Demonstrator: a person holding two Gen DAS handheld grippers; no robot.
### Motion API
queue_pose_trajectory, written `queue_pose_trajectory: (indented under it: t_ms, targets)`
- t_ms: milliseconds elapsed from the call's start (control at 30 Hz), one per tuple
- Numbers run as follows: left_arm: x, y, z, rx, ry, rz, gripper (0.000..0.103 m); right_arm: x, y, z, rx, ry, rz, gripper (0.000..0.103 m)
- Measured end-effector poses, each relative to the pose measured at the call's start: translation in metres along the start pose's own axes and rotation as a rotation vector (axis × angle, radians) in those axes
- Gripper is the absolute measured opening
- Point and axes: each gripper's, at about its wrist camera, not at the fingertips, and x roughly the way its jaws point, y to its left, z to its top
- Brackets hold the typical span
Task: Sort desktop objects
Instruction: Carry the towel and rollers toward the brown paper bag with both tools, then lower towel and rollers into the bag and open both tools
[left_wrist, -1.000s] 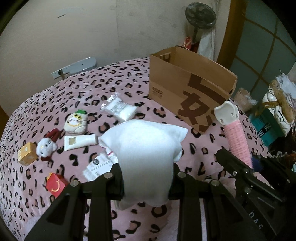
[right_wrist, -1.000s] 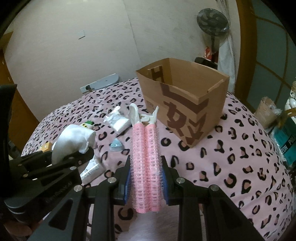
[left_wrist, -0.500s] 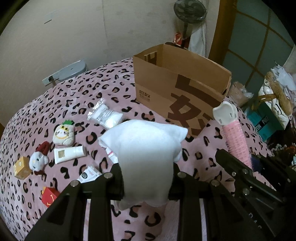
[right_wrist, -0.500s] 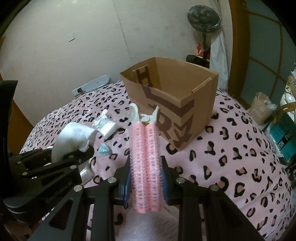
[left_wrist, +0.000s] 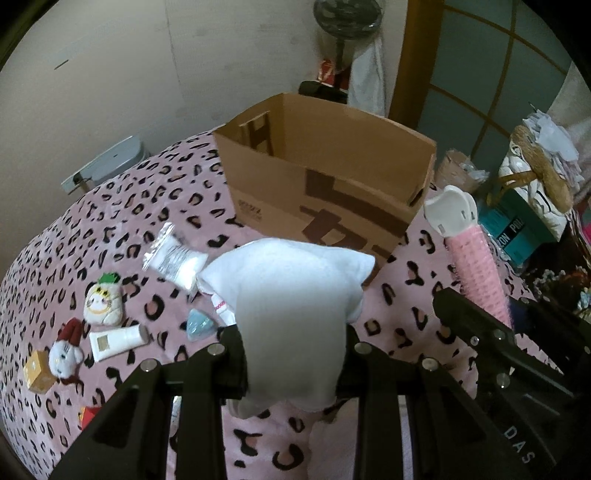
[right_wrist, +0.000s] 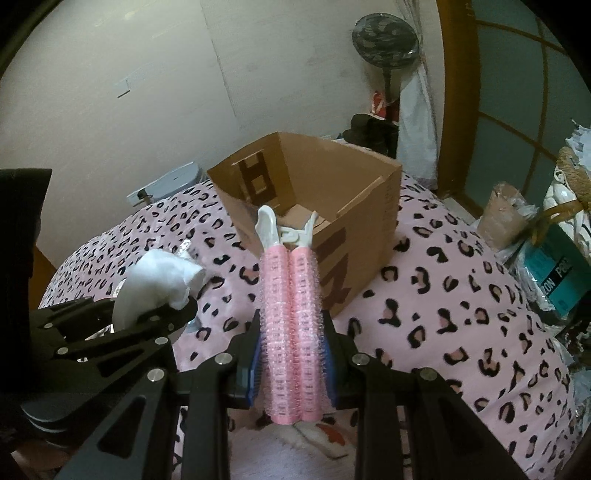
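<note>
left gripper (left_wrist: 295, 363): black angular frame, silver screws | right gripper (right_wrist: 293, 363): black frame, blue pads, silver screws

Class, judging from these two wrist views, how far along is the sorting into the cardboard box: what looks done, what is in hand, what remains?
Done: little shows; the cardboard box holds only loose cardboard where its floor is visible.
In hand: the left gripper is shut on a white cloth; the right gripper is shut on a pink hair roller clip.
Left on the blanket: sachet, two plush toys, tube, small box.

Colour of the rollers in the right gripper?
Pink, with a white clip end; the hair rollers show best in the right wrist view.
</note>
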Motion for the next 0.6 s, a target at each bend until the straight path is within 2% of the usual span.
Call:
queue_pose_trajectory:
  t_ms: [600]
  targets:
    - [0.008, -0.004, 0.063, 0.065, 0.025, -0.096, 0.031, -0.002, -0.019, 0.055, 0.002, -0.039, -0.031, 0.027]
